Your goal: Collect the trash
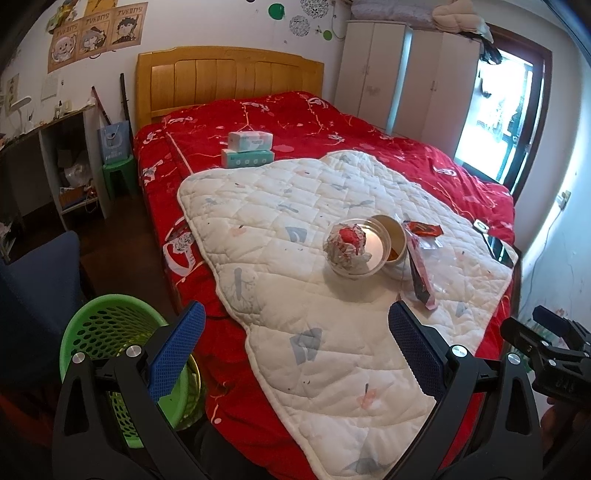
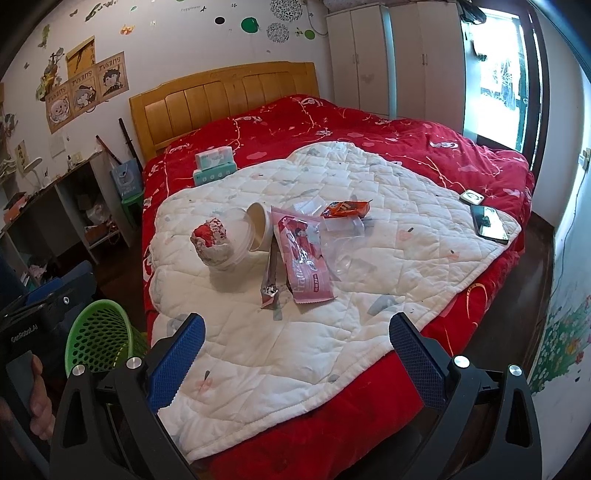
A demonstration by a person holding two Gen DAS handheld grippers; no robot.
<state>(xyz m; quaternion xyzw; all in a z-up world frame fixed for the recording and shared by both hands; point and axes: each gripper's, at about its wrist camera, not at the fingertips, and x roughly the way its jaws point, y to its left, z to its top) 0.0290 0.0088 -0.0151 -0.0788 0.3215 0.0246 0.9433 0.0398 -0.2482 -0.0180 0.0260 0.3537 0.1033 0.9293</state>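
Right wrist view: pink wrapper reads "Franzz"; both tongs gape apart, empty.

Home bedroom: bed, wardrobe, wall posters.

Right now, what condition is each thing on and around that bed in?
Left hand-held gripper: open, holding nothing.
Right hand-held gripper: open, holding nothing.
Plastic tub: tipped on its side, crumpled wrapper stuffed in its mouth.
Paper cup: lying on its side.
Pink packet: lying flat, looks torn open.
Orange wrapper: crumpled.
Green basket: upright on the floor.
Phone: lying flat, screen up.
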